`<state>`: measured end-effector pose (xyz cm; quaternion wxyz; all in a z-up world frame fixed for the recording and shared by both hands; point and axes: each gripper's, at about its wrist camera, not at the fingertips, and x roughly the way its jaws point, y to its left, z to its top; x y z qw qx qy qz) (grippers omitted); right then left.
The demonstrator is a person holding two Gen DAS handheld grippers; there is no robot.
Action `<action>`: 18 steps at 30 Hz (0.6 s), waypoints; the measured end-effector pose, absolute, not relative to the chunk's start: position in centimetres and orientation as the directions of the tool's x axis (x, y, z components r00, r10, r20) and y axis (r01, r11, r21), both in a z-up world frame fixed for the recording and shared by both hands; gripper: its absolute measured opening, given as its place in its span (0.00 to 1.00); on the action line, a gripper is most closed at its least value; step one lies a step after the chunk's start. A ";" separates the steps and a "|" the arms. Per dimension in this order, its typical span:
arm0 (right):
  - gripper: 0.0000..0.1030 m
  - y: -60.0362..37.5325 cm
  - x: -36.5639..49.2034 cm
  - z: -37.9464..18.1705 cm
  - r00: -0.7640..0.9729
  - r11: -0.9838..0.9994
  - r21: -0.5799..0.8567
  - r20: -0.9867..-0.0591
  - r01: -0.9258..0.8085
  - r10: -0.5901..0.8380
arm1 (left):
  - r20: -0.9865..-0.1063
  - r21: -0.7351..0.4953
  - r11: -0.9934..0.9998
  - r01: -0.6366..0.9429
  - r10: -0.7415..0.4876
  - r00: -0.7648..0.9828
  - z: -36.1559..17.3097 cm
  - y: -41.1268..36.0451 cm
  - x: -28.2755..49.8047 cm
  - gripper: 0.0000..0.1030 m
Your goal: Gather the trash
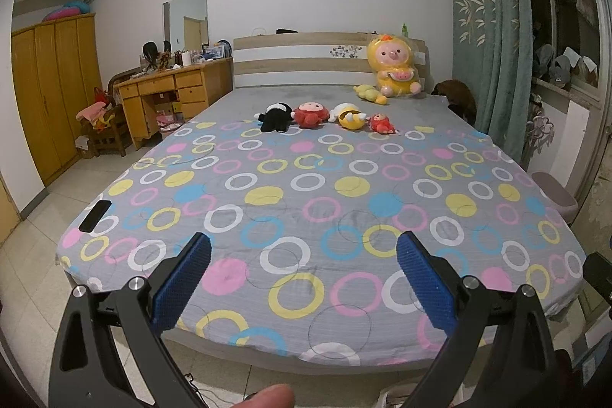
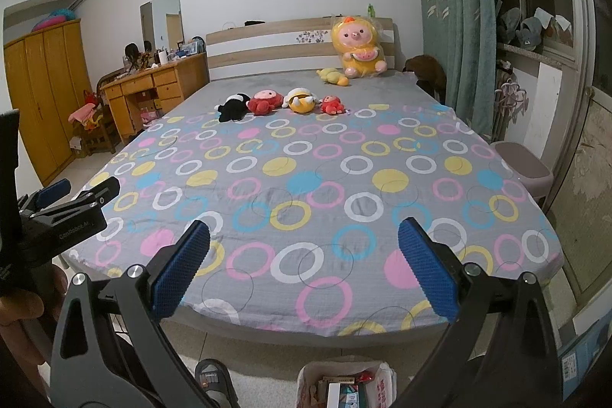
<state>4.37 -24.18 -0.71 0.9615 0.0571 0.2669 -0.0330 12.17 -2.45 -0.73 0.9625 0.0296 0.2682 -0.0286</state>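
My left gripper (image 1: 304, 243) is open, its blue pads (image 1: 183, 282) spread over the foot of a bed (image 1: 306, 201) with a ring-patterned sheet. My right gripper (image 2: 304, 228) is open too and holds nothing, above the same bed (image 2: 306, 178) end. On the floor below it, a bag-lined trash bin (image 2: 306, 379) holds cartons and wrappers. A flat black object (image 1: 95, 215) lies at the bed's near left corner. In the right wrist view the left gripper (image 2: 72, 194) shows at the left edge and hides that corner. No loose trash shows on the sheet.
Several plush toys (image 1: 310, 115) lie in a row mid-bed and a big yellow one (image 1: 394, 65) leans on the headboard. A wooden desk (image 1: 168, 98) and wardrobe (image 1: 46, 94) stand left. A pink stool (image 2: 524, 167) and curtain (image 2: 455, 18) are right. A sandalled foot (image 2: 212, 379) is near the bin.
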 end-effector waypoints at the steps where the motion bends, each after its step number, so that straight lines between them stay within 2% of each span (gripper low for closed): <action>1: 0.94 -24.2 4.3 -0.7 0.856 0.991 0.092 -0.517 0.093 -0.032 | -0.518 0.041 0.997 0.072 -0.040 0.854 -0.6 -2.5 12.2 0.92; 18: 0.94 -24.1 4.0 -1.8 0.855 0.990 0.099 -0.518 0.097 -0.032 | -0.510 0.041 0.996 0.078 -0.046 0.859 -0.2 -3.5 11.6 0.92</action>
